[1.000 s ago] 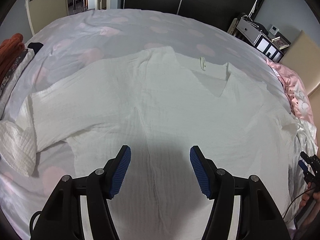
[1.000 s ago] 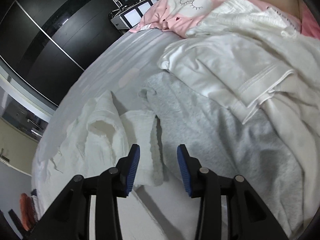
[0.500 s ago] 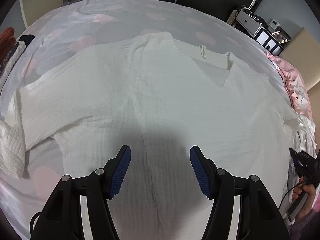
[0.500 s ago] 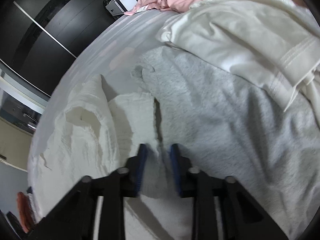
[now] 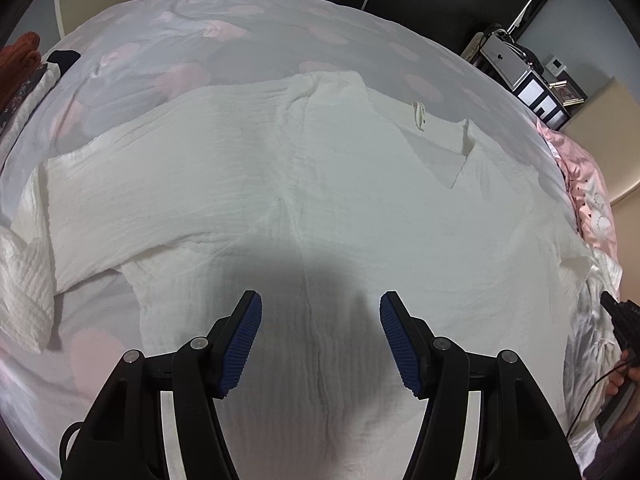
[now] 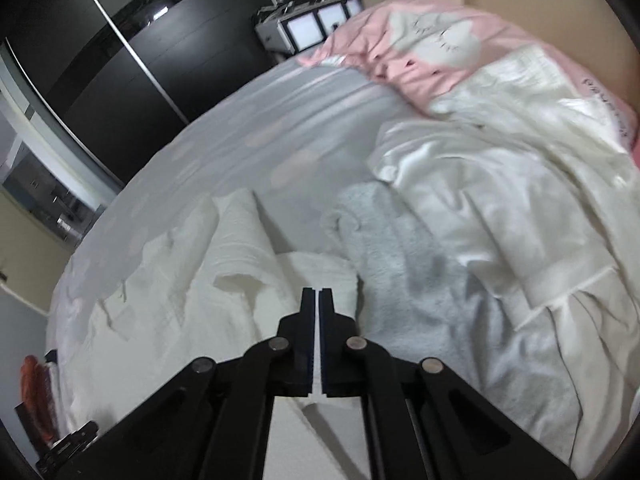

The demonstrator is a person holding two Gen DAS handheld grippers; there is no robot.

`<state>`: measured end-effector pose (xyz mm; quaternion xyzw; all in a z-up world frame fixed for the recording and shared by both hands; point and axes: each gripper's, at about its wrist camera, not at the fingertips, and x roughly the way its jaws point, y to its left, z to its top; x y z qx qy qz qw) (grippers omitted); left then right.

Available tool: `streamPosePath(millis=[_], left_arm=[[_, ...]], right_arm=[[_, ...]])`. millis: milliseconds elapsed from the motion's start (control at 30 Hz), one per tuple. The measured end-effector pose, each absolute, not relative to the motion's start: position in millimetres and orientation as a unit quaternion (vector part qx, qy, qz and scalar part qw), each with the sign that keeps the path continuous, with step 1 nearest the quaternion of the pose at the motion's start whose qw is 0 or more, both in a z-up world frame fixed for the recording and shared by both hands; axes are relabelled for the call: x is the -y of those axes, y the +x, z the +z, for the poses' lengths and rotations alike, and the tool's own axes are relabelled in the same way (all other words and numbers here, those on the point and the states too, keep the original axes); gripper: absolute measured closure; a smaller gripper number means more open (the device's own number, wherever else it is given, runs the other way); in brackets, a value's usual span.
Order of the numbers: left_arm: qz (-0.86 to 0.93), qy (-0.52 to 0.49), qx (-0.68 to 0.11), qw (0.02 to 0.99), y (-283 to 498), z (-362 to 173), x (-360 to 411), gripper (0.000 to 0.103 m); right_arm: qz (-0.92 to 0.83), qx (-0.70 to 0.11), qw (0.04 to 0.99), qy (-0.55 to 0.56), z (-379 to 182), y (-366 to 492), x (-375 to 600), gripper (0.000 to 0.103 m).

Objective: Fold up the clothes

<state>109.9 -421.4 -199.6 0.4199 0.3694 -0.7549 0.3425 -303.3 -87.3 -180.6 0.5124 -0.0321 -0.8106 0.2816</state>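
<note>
A white crinkled long-sleeved shirt [image 5: 320, 184] lies spread flat on the bed, neckline at the far side. My left gripper [image 5: 320, 320] is open and empty, hovering over the shirt's lower body. In the right wrist view my right gripper [image 6: 319, 300] is shut on the cuff of the shirt's right sleeve [image 6: 320, 276], which is lifted and bunched. The right gripper also shows at the right edge of the left wrist view [image 5: 620, 320].
A grey towel-like garment [image 6: 420, 292] and a heap of white clothes [image 6: 520, 200] lie right of the sleeve. A pink pillow [image 6: 432, 48] sits behind them. Folded clothes [image 5: 20, 64] lie at the bed's far left. A black wardrobe [image 6: 120, 40] stands beyond.
My right gripper moved onto the sleeve cuff and closed on it, then lifted it. My left gripper stayed open and moved slightly lower over the shirt.
</note>
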Motion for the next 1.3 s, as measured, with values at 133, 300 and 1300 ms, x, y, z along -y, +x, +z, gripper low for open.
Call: streamPosePath(millis=[133, 300, 1300], left_arm=[[-0.758, 0.427, -0.356, 0.343, 108.9, -200.4, 423.4, 0.04], [-0.755, 0.43, -0.36, 0.34, 109.2, -204.4, 430.6, 0.04], [-0.746, 0.448, -0.355, 0.342, 106.6, -213.3, 443.2, 0.04]], right_arm=[[-0.794, 0.011, 0.275, 0.542, -197.2, -321.8, 101.0, 0.068], [-0.788, -0.009, 0.262, 0.557, -220.9, -339.6, 111.9, 0.068], [-0.879, -0.155, 0.102, 0.439, -120.1, -422.2, 91.1, 0.094]])
